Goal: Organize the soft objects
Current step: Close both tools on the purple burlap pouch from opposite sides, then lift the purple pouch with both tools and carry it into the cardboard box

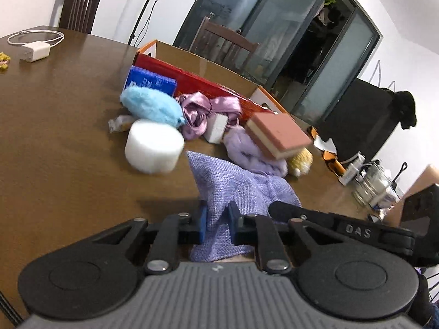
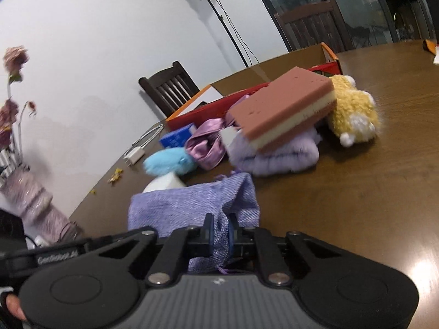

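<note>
Soft lilac woven cloth pouch [image 1: 241, 189] lies on the brown wooden table [image 1: 68, 142], near its front edge, and both tongs have it. Left tongs [image 1: 216, 223] are clamped on one end of the pouch, blue pads pressing the weave; right tongs [image 2: 221, 234] are pinched tight on a bunched fold at the other end. Beyond it, from left to right in the left view: a white foam cylinder [image 1: 153, 149], a fluffy light-blue plush [image 1: 153, 107], a shiny mauve satin cloth [image 1: 197, 112], a lavender knitted bundle [image 1: 252, 150] with a pink-and-cream sponge block [image 1: 277, 134] leaning on it, and a yellow crocheted toy [image 1: 300, 161]. Behind them stands an open red-and-orange cardboard box [image 1: 208, 82].
</note>
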The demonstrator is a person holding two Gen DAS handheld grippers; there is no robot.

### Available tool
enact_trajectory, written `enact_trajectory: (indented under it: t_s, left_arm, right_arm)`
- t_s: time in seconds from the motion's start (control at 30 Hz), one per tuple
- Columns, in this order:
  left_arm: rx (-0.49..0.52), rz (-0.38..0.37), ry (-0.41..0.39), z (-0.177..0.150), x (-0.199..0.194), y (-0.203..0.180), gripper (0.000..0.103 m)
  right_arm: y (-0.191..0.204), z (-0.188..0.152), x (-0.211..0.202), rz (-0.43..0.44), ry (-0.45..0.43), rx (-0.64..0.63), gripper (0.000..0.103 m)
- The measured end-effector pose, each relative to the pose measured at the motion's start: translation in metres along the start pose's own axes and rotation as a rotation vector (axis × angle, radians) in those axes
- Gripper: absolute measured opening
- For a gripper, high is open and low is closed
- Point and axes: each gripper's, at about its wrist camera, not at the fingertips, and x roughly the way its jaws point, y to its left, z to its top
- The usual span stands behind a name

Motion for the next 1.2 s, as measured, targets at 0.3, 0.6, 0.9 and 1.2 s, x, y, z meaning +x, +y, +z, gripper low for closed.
enact_trajectory:
  t_s: [0.3, 0.6, 0.9, 1.2]
  left_arm:
    - [0.068, -0.057, -0.034, -0.018, -0.038, -0.023, 0.013]
    - [0.15, -0.121, -0.163, 0.079, -0.026, -0.043, 0.011]
    - [0.191, -0.052, -0.144, 0.252, 0.087, -0.023, 0.01]
    - [0.185, 0.154, 0.029, 0.326, 0.243, 0.037, 0.01]
  right_arm:
    - [0.03, -0.031, -0.062, -0.017, -0.052, -0.081, 0.008]
    - [0.047, 0.05, -0.062, 0.028, -0.186, -0.163, 0.007]
    - [0.023, 0.233, 0.048, 0.08, -0.165, -0.135, 0.007]
    - [-0.039, 0.329, 0.218, 0.006, 0.041, 0.005, 0.007]
